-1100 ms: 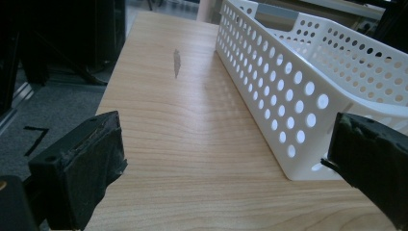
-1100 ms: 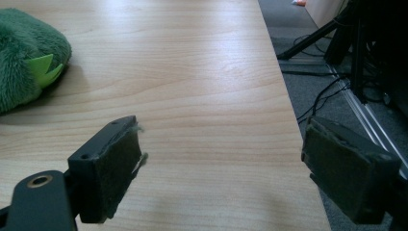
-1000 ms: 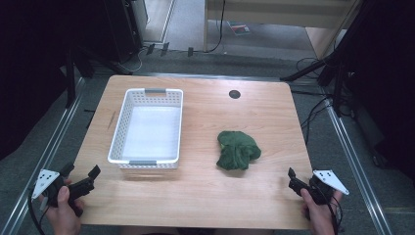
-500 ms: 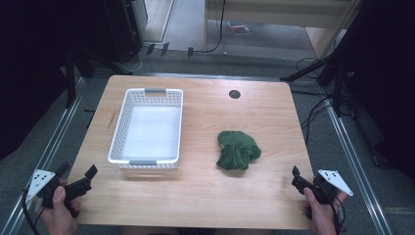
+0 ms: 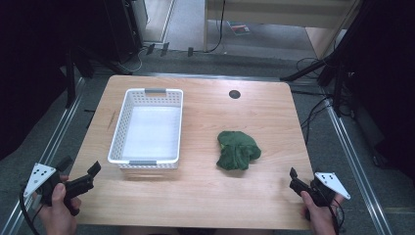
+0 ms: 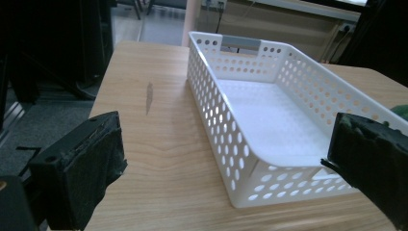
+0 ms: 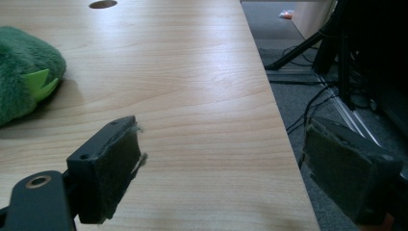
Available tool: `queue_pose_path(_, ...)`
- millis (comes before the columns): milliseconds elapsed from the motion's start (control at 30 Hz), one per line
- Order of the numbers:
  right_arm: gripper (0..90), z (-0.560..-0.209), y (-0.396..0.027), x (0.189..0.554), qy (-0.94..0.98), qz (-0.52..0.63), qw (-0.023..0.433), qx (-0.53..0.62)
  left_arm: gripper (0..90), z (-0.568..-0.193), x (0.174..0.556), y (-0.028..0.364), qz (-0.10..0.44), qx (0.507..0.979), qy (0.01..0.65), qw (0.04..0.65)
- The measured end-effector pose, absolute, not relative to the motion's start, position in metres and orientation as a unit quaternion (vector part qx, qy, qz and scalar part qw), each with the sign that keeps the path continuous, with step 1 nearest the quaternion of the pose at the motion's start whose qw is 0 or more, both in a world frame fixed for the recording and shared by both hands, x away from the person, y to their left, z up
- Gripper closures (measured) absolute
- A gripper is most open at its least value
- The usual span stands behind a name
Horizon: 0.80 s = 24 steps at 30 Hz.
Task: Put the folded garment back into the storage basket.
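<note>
one desk (image 5: pixel 205 196), light wood, with one round grommet hole (image 5: pixel 234 94) near its far edge. one white perforated basket (image 5: pixel 148 127) on the left half, empty, grey grip at each short end. one green plush toy (image 5: pixel 238 150) lying right of centre, well apart from the basket, nothing touching it. you hold the left claw (image 5: pixel 80 181) at the near left corner, jaws spread wide, gripping nothing; the near end of the basket sits between them in the left gripper view. your right claw (image 5: pixel 296 180) is at the near right edge, jaws also wide apart and empty. step in hand looks like the start: the toy is not yet grasped. next move likely calls for the right claw to travel forward and left, then close on the plush.
</note>
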State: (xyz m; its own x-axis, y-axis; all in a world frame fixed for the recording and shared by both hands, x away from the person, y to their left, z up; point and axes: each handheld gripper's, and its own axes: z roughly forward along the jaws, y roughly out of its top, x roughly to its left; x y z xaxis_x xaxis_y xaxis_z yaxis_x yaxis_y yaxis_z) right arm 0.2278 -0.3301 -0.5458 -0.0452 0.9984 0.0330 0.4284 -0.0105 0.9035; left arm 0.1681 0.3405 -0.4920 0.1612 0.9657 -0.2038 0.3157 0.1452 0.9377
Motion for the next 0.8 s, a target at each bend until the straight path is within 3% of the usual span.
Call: queue_pose_path(800, 13.7, -0.546, -0.328, 0.229, 0.599, 0.378, 0.372, 0.6, 0.0, -0.461, 0.206, 0.267, 0.277, 0.6, 0.546, 0.515)
